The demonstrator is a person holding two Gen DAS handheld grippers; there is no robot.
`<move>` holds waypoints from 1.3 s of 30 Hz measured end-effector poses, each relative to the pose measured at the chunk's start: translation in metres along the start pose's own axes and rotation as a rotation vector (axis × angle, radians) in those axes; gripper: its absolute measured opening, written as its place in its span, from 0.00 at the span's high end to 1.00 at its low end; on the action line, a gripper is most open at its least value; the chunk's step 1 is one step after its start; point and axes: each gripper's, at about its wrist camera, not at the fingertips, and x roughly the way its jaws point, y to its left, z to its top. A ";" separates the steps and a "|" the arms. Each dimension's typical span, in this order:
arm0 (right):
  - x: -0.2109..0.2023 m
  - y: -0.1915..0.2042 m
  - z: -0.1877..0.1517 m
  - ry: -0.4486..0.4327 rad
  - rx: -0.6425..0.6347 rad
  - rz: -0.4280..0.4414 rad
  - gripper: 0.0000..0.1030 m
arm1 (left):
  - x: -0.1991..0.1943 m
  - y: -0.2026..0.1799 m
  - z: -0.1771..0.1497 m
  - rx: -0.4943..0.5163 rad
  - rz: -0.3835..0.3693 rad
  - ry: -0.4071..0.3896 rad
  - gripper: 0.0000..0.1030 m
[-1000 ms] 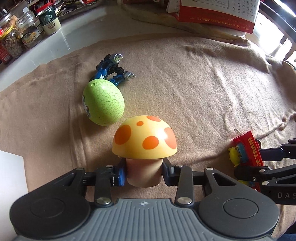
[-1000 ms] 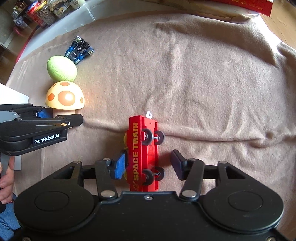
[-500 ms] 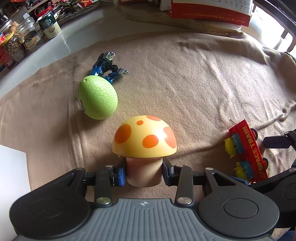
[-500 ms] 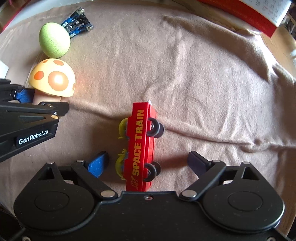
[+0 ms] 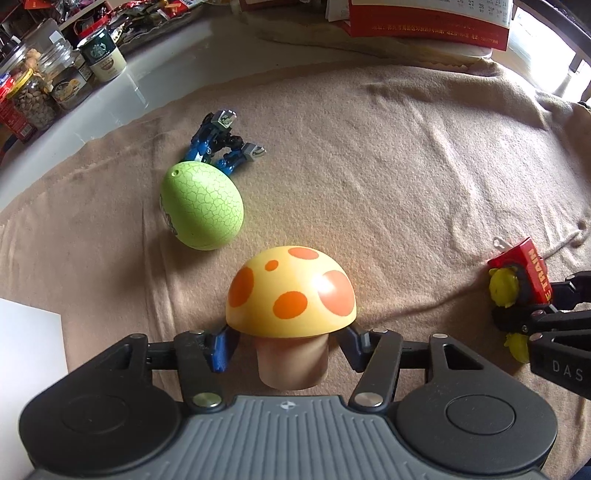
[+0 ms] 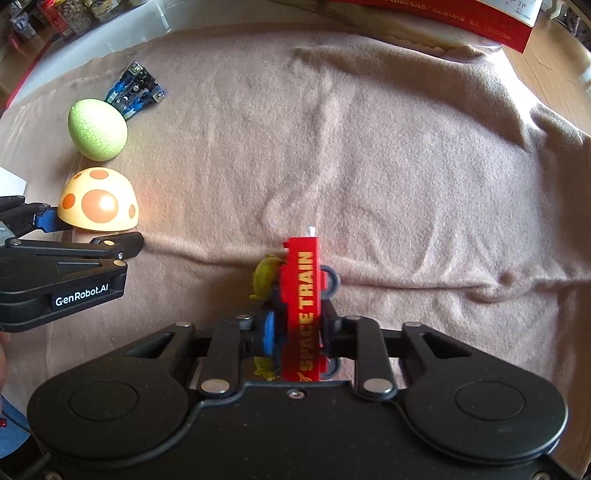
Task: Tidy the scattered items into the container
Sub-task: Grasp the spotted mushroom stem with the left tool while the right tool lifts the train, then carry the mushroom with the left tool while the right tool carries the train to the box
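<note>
A yellow mushroom toy (image 5: 291,291) with orange spots stands on the tan blanket (image 5: 369,166). My left gripper (image 5: 286,350) straddles its stem; the jaws are opening and a gap shows on each side of the stem. The mushroom (image 6: 98,203) also shows at the left of the right wrist view. My right gripper (image 6: 299,325) is closing on a red "SPACE TRAIN" toy (image 6: 301,295), and both pads press its sides. The train (image 5: 532,269) lies far right in the left wrist view. A green crackled egg (image 5: 201,206) and a blue robot toy (image 5: 225,144) lie beyond the mushroom.
A white flat-edged thing (image 5: 29,369) sits at the near left, only partly in view. Jars and tins (image 5: 37,92) line the glossy table edge at the far left. A red calendar (image 5: 424,18) stands at the back. The blanket is wrinkled towards the right.
The left jaws have come off the mushroom stem and now stand apart from it. The right jaws spread wide, then closed on the red train.
</note>
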 end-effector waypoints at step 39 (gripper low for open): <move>-0.031 0.023 -0.002 -0.042 -0.009 0.064 0.77 | -0.186 0.088 -0.041 -0.096 -0.002 -0.075 0.62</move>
